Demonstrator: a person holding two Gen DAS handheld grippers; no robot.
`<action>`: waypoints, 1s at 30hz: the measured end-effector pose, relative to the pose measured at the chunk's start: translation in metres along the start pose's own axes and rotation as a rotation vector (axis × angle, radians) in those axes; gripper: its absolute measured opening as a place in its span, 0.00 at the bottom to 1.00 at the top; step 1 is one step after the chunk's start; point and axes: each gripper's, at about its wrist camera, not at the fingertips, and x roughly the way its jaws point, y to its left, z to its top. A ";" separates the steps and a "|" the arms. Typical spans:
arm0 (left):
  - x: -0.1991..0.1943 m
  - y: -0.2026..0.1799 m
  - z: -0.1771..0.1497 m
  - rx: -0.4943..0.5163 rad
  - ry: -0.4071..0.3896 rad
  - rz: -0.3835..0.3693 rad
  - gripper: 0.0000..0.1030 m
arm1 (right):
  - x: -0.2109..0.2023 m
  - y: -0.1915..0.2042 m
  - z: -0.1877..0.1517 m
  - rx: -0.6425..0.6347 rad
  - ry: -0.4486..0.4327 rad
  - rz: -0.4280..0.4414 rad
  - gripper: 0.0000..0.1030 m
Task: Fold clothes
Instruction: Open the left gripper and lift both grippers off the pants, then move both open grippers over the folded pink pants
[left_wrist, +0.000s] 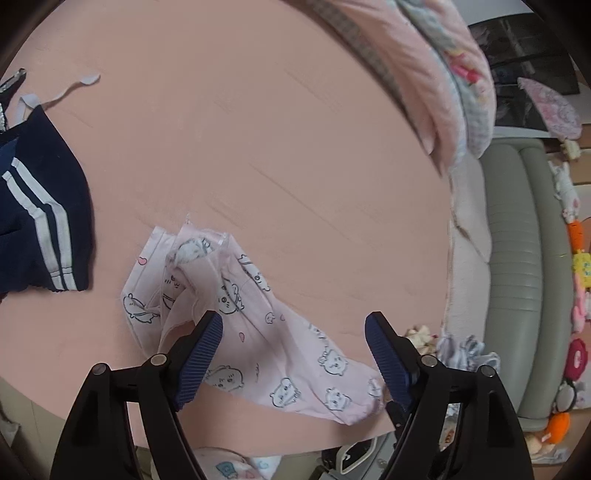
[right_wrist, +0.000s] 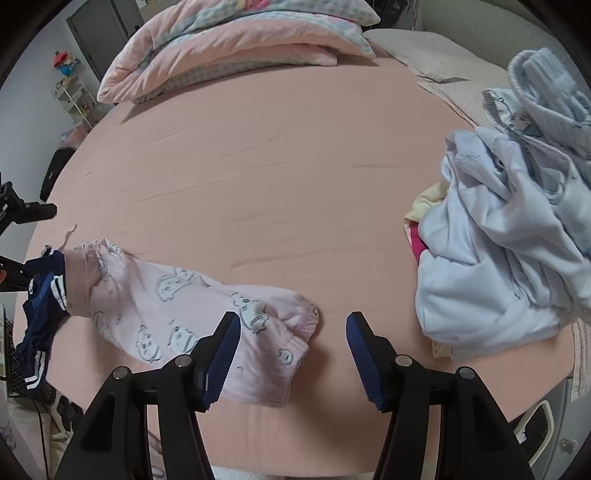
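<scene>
A pink garment printed with cartoon animals (left_wrist: 258, 332) lies folded into a long strip on the pink bed sheet (left_wrist: 258, 147). My left gripper (left_wrist: 293, 325) hovers above one part of it, jaws wide apart, and its pads touch no cloth. In the right wrist view the same pink garment (right_wrist: 177, 306) stretches from the left to the middle. My right gripper (right_wrist: 293, 325) stands open just above its elastic end, with the garment's edge under the left finger (right_wrist: 221, 354).
A navy garment with white stripes (left_wrist: 40, 206) lies at the left, also seen as the navy garment (right_wrist: 40, 321). A heap of pale blue clothes (right_wrist: 517, 236) fills the right side. A folded pink quilt (right_wrist: 236, 48) lies at the far end. The bed's near edge runs just below the grippers.
</scene>
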 end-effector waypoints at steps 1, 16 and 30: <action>0.002 -0.005 0.004 0.007 -0.011 0.008 0.77 | -0.003 0.001 -0.001 -0.001 -0.004 0.000 0.58; -0.027 0.010 -0.045 0.179 -0.047 0.041 0.78 | -0.030 0.005 -0.028 0.022 -0.026 0.013 0.58; -0.038 0.054 -0.073 0.111 -0.238 -0.109 0.78 | -0.041 0.014 -0.049 0.039 -0.018 0.006 0.58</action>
